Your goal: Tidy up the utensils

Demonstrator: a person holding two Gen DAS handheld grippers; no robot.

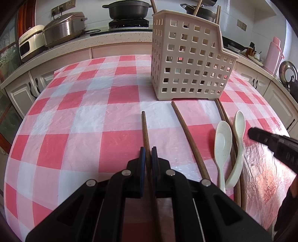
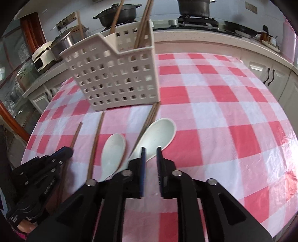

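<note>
left tool (image 1: 148, 155) pinching chopstick (image 1: 145, 130), lettering unreadable

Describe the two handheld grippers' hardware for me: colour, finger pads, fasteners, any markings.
Both the left gripper and right gripper are matte black linkage frames with round silver pivot pins. The fingers carry thin dark-blue pads; the right's look ribbed. Embossed lettering is unreadable. No cables visible.

I see checked tablecloth (image 1: 89, 111) | pale counter (image 1: 115, 37) behind | cream cabinets (image 2: 268, 74) below | black pot (image 1: 128, 10) on stove (image 1: 128, 24) | daylight glare at right
</note>
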